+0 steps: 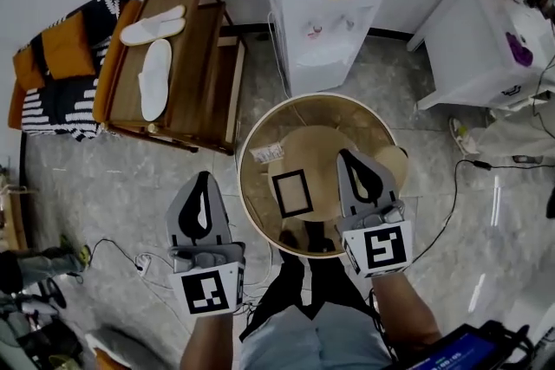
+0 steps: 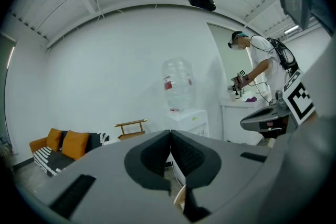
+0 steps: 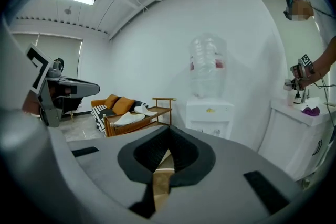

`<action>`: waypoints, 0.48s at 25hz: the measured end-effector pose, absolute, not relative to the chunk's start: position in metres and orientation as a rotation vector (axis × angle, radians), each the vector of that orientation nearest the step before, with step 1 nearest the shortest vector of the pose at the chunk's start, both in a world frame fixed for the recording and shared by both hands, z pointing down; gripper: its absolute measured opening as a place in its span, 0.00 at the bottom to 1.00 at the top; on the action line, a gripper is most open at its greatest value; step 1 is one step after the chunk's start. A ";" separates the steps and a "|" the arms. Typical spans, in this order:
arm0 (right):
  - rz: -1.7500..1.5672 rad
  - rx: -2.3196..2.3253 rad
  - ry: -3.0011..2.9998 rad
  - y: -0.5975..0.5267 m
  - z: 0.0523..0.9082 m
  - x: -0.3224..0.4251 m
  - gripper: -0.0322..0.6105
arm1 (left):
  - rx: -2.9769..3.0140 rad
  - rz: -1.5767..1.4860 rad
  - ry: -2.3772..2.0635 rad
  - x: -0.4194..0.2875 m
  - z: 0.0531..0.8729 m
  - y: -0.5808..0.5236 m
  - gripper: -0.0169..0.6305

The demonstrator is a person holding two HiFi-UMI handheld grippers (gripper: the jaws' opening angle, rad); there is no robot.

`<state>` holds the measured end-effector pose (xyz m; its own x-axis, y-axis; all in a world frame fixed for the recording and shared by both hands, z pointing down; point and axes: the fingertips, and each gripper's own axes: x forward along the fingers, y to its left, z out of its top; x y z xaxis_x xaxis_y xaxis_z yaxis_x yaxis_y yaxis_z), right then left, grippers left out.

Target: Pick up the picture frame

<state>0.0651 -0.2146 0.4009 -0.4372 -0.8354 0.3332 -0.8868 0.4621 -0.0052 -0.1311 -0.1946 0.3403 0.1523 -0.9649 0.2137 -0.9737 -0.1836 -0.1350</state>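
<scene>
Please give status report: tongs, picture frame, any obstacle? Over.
Left tongs shut, empty; right tongs shut, empty. Picture frame flat on round table, untouched. Small packet beside it, apart.

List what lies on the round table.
A black picture frame and a small packet lie on the table. The right gripper covers part of its right side.

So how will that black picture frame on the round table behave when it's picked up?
The picture frame looks stiff and probably light, being thin-edged. Lying flat on the round table, it offers little edge, so a grip may slip.
</scene>
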 end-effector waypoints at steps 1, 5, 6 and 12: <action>0.276 1.464 -2.424 -0.216 0.410 0.066 0.07 | 2.356 0.409 -1.980 -0.131 0.347 -0.196 0.05; 0.342 1.426 -2.391 -0.219 0.446 0.066 0.07 | 2.291 0.465 -1.957 -0.135 0.379 -0.200 0.05; 0.356 1.417 -2.386 -0.220 0.454 0.065 0.07 | 2.280 0.479 -1.950 -0.135 0.387 -0.201 0.05; 0.421 1.350 -2.368 -0.223 0.493 0.055 0.07 | 2.240 0.545 -1.904 -0.137 0.426 -0.203 0.05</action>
<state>0.0550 -0.2233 0.4926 -0.4659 -0.7528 0.4651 -0.8669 0.4937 -0.0693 -0.1366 -0.2032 0.4255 0.1274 -0.9212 0.3675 -0.9763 -0.1819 -0.1176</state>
